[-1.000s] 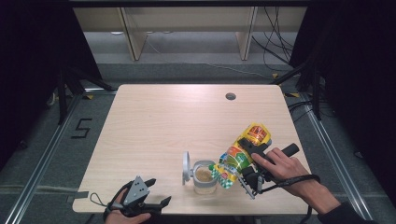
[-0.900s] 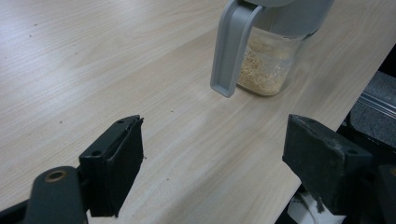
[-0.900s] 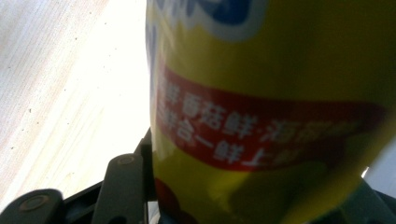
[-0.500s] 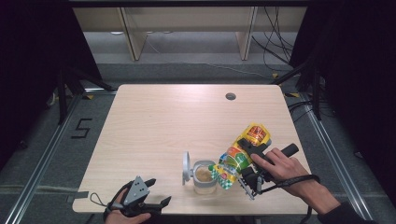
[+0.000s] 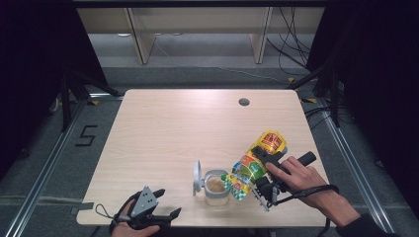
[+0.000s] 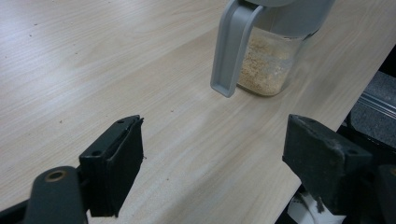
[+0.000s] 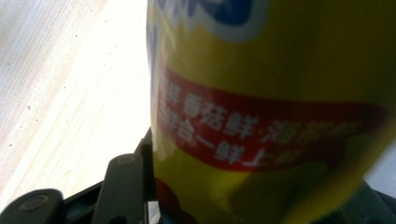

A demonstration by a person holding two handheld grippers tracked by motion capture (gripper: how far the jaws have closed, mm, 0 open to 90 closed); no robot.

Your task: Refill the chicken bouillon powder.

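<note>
While the right claw (image 5: 259, 170) tips the pouch (image 5: 254, 165), the jar (image 5: 216, 186) hugs the table's (image 5: 197, 123) near edge.

At my twelve o'clock, the table (image 5: 163, 128) has a grommet hole (image 5: 243, 102); a floor "5" (image 5: 87, 135) at ten.

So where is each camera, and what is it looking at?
High view: above the table, looking forward and down; both forearms and hands show.
Left gripper view: on the left gripper, facing the jar between its open jaws.
Right gripper view: on the right gripper, pressed against the yellow bag.
The high and left gripper views share the jar.
</note>
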